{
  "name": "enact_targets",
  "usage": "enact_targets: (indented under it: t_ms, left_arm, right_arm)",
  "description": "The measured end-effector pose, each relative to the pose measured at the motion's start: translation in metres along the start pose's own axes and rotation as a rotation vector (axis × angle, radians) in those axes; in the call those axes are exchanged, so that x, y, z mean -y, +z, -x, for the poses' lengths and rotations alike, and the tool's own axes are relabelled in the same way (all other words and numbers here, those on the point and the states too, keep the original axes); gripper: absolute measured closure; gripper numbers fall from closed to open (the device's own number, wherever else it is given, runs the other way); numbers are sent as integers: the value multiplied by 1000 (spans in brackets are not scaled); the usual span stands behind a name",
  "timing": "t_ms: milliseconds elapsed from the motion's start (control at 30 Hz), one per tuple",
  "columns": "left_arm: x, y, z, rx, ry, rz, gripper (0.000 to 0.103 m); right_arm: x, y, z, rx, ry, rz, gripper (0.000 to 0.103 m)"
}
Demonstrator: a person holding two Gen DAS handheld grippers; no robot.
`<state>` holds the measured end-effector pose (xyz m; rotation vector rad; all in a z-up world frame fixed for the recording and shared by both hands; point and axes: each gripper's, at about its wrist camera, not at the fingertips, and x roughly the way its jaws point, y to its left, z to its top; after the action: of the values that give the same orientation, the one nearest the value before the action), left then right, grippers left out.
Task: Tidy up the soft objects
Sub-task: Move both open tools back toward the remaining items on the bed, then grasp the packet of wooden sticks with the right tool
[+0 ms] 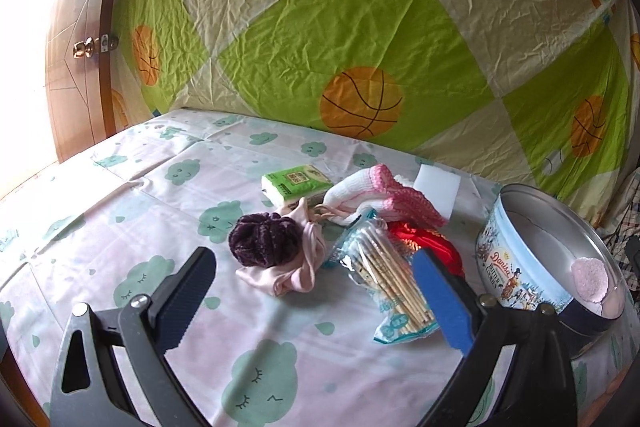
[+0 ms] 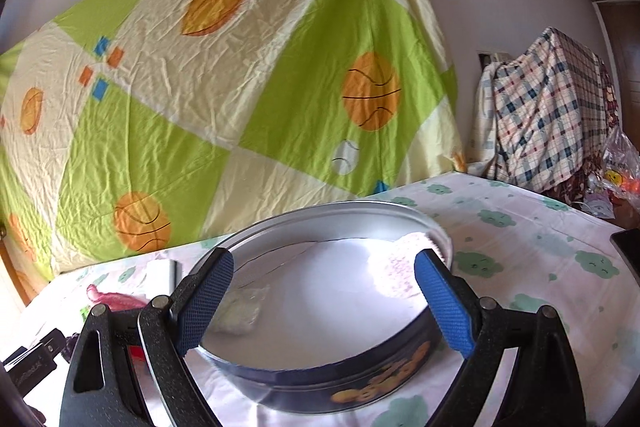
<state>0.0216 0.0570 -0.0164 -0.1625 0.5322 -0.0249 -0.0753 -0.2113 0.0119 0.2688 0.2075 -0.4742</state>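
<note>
In the left wrist view my left gripper (image 1: 316, 291) is open and empty, just in front of a pile on the bed. The pile holds a dark purple scrunchie (image 1: 264, 239) on a pale pink cloth (image 1: 296, 275), a pink-and-white knitted glove (image 1: 380, 193), a red cloth (image 1: 436, 247), a packet of sticks (image 1: 384, 275), a green tissue pack (image 1: 296, 181) and a white sponge (image 1: 438, 193). A round cookie tin (image 1: 520, 275) stands at the right with a pink puff (image 1: 590, 279) inside. My right gripper (image 2: 324, 303) is open and empty above the tin (image 2: 360, 387), which also holds a pale item (image 2: 240, 311).
A basketball-print sheet (image 1: 360, 47) hangs behind the bed. A wooden door (image 1: 76, 67) is at the left. A plaid-covered stack (image 2: 552, 115) and a plastic bag (image 2: 620, 171) stand at the bed's far right. The cloud-print bedsheet (image 1: 120, 219) covers the bed.
</note>
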Motion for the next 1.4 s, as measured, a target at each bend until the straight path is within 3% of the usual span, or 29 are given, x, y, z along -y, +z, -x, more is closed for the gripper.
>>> enact_targets:
  t_ms: [467,700,900,1033,1233,1400]
  left_arm:
    - [-55,10,-12,-21,76,57,3]
    - [-92,15,-19,-44,121,123,3]
    - [-117,17,-27,-80,152,169,3]
    - [-130,16,-33,-112,157,205,3]
    - [-141,16,-36,-123,176,201,3]
    - [-145,16,-41,-145,167,213,3]
  right_arm:
    - [-79,-21,1,-94,157,131,11]
    - [-118,-35,-7,-193,253,229,25]
    - [-150,-52,-15,-330,394,278,51]
    - [-183,-64,-22,-383,464,372,52]
    - [-221,-81,-53,-507,446,494,52]
    - [-223,-90,-88,-630,377,486,51]
